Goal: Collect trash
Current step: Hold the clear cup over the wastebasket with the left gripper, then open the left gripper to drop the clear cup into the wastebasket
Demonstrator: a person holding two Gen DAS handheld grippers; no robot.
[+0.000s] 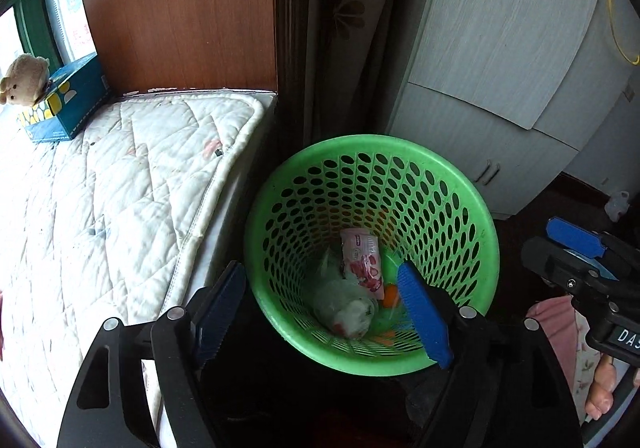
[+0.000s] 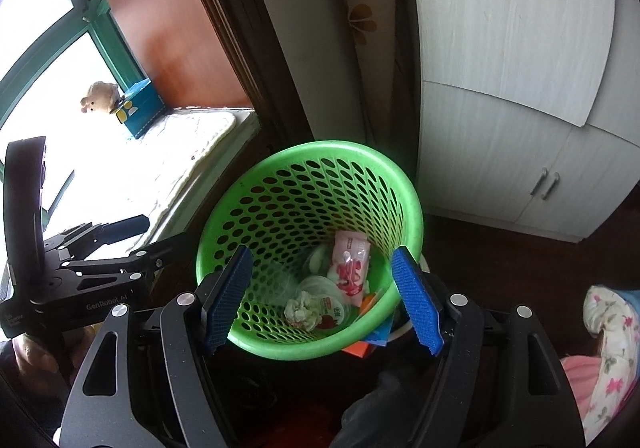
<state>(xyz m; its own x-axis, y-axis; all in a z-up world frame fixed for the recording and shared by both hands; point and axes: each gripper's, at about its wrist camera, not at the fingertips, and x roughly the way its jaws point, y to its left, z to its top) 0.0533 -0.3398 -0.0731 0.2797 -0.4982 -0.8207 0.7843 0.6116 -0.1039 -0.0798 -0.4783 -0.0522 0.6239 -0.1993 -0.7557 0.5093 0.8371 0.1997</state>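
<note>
A green perforated basket [image 1: 372,143] stands on the dark floor beside the bed; its rim [image 2: 320,149] fills the middle of the right wrist view too. Inside lie a pink wrapper [image 1: 362,260] [image 2: 350,264], a crumpled clear bag [image 1: 348,308], a wad of tissue [image 2: 302,308] and an orange scrap [image 1: 390,292]. My left gripper [image 1: 320,308] hovers above the basket's near rim, open, nothing between its blue pads. My right gripper [image 2: 323,300] is above the basket as well, open and empty. Each gripper shows in the other's view: the right [image 1: 576,244], the left [image 2: 120,232].
A quilted white mattress [image 1: 120,187] lies left of the basket, with a teddy bear [image 1: 24,79] and a blue tissue box [image 1: 68,99] at its far end. A white cabinet [image 1: 500,67] stands behind on the right. A floral sleeve [image 2: 608,320] shows at the right edge.
</note>
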